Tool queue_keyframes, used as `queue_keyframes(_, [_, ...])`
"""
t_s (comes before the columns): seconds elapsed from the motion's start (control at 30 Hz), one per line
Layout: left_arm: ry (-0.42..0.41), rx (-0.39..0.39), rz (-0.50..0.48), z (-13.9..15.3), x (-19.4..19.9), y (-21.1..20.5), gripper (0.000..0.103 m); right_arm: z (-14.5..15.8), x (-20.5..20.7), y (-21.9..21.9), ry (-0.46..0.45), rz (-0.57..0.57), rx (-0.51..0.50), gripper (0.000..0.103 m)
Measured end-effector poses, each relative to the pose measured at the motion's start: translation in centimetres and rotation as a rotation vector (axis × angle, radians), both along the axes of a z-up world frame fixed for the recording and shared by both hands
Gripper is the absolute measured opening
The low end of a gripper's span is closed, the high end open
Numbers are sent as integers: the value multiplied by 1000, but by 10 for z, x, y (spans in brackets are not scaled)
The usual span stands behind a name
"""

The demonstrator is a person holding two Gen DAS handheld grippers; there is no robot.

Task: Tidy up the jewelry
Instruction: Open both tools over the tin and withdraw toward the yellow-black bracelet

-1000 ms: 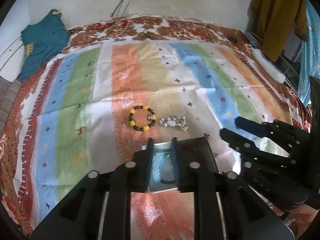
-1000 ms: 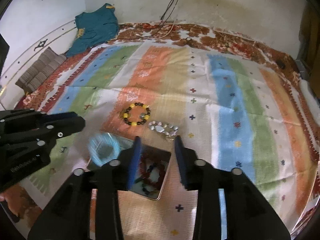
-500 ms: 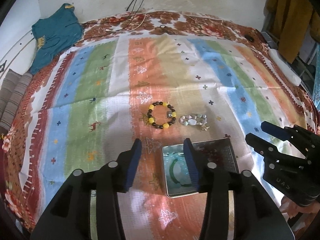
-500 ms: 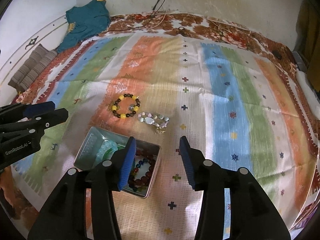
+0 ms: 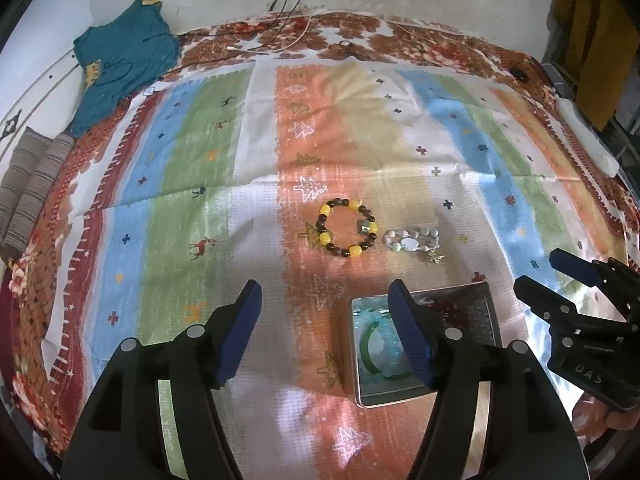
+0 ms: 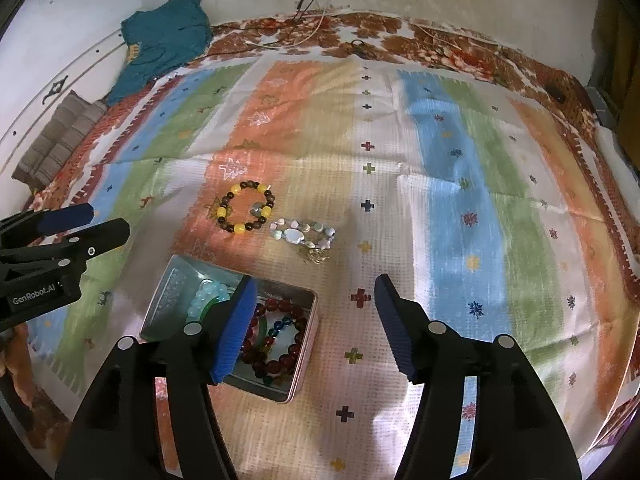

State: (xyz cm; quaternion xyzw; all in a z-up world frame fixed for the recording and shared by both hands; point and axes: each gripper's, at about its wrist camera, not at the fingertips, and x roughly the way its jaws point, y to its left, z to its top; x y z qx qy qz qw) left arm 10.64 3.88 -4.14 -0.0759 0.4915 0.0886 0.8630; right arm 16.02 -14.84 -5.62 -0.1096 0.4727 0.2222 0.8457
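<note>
A yellow-and-brown bead bracelet (image 5: 347, 229) (image 6: 245, 211) and a pale shell bracelet (image 5: 414, 239) (image 6: 303, 234) lie side by side on the striped cloth. Just in front of them an open metal tin (image 5: 486, 294) (image 6: 170, 280) holds a pale blue bracelet (image 6: 206, 298), a green bangle (image 5: 370, 350) and red bead bracelets (image 6: 280, 338). My left gripper (image 5: 326, 300) is open and empty, held above the cloth left of the tin. My right gripper (image 6: 314, 294) is open and empty, above the tin's right end.
The striped cloth (image 5: 192, 184) covers a floral bedspread (image 5: 440, 44). A teal garment (image 5: 120, 68) and folded striped cloth (image 5: 28, 184) lie at the far left. Cables (image 5: 288, 8) run down the back wall. Yellow clothing (image 5: 592, 32) hangs at the right.
Both grippers have opened wide and pulled back and up from the tin. The pale blue bracelet now lies in the tin's left half.
</note>
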Motion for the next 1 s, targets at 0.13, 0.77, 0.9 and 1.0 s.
queue_keyframes(0.13, [0, 0, 0, -1, 1, 1, 69, 1, 2, 1, -3, 1, 2, 68])
queue_keyframes(0.77, [27, 12, 60, -20, 36, 22, 76, -18, 36, 14, 35, 1, -33, 77])
queue_keyframes(0.9, [49, 13, 60, -32, 49, 25, 76, -28, 47, 18, 51, -1, -59, 76])
queue_keyframes(1.0, [62, 19, 56, -38, 57, 26, 76, -34, 54, 20, 65, -4, -69, 76])
